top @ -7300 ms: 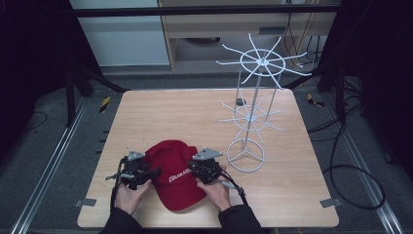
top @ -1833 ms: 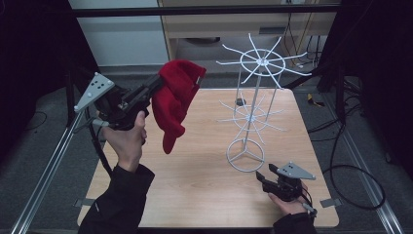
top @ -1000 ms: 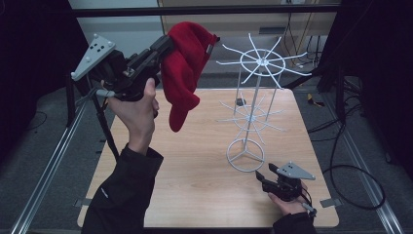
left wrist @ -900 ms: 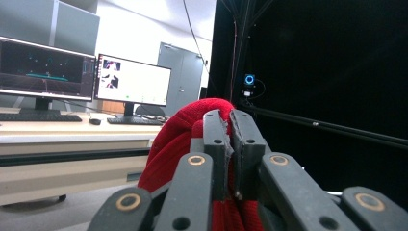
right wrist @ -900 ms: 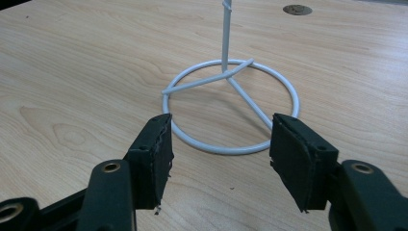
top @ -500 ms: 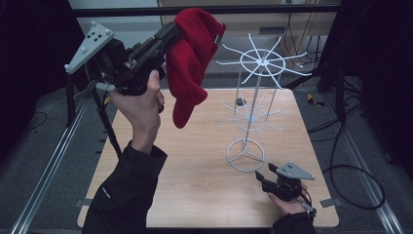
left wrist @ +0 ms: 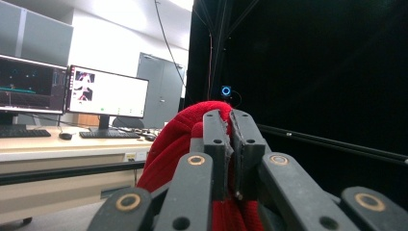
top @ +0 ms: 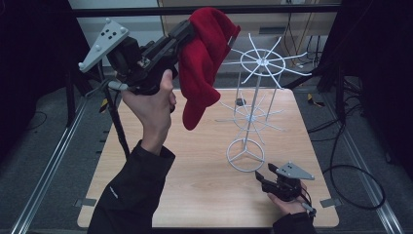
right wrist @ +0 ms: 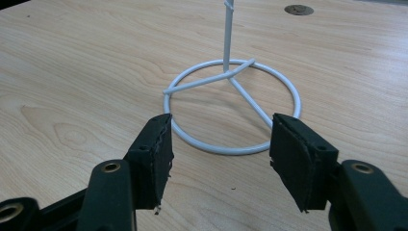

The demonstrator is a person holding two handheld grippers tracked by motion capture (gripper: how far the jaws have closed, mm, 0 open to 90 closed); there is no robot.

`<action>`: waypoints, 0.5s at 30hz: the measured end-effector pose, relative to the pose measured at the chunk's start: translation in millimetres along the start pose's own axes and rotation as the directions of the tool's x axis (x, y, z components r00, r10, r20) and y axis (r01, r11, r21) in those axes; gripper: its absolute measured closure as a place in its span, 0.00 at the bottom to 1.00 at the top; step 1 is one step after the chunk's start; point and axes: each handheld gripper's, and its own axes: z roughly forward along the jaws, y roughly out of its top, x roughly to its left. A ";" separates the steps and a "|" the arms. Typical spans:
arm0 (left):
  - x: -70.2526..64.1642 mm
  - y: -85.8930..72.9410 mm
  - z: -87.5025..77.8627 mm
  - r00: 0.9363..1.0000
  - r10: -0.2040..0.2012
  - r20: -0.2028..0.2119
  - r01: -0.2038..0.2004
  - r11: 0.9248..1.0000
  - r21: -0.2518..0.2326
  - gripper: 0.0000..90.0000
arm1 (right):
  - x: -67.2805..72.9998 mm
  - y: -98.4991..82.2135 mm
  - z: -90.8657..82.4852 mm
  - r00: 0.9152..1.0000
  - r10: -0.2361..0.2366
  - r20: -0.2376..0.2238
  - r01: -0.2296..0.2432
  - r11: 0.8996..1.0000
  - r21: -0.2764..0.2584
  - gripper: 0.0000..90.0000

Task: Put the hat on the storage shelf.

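A red cap (top: 204,58) hangs high in the air, pinched near its top by my left gripper (top: 187,30), which is shut on it. In the left gripper view the cap's red cloth (left wrist: 168,144) bulges around the closed jaws of the left gripper (left wrist: 230,118). The cap sits just left of the upper wheel of a white wire rack (top: 263,63). My right gripper (top: 263,178) rests low at the table's front right, open, by the rack's ring base (top: 246,155). In the right gripper view the ring base (right wrist: 231,108) lies just beyond the spread jaws of the right gripper (right wrist: 219,144).
The wooden table (top: 195,175) carries the rack, with a small dark round insert (top: 239,102) near its back. Black frame posts stand at both sides. Cables (top: 341,146) run over the floor at the right. Monitors (left wrist: 106,91) on a desk show in the left gripper view.
The left gripper has lifted the red cap from the table and raised it steadily up and to the right, closer to the rack's top. The right gripper has let go and stays by the rack's base.
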 end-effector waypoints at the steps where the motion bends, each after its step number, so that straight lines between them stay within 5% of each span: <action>1: -1.1 -0.3 0.2 1.000 0.002 0.001 -0.002 1.000 0.002 0.95 | -0.1 0.0 0.0 1.000 0.000 0.000 0.000 1.000 -0.001 0.46; 15: 12.2 -30.5 5.7 0.999 -0.026 -0.026 0.028 0.998 0.058 0.95 | 1.0 -0.1 0.3 1.000 0.006 -0.007 -0.006 1.000 0.007 0.46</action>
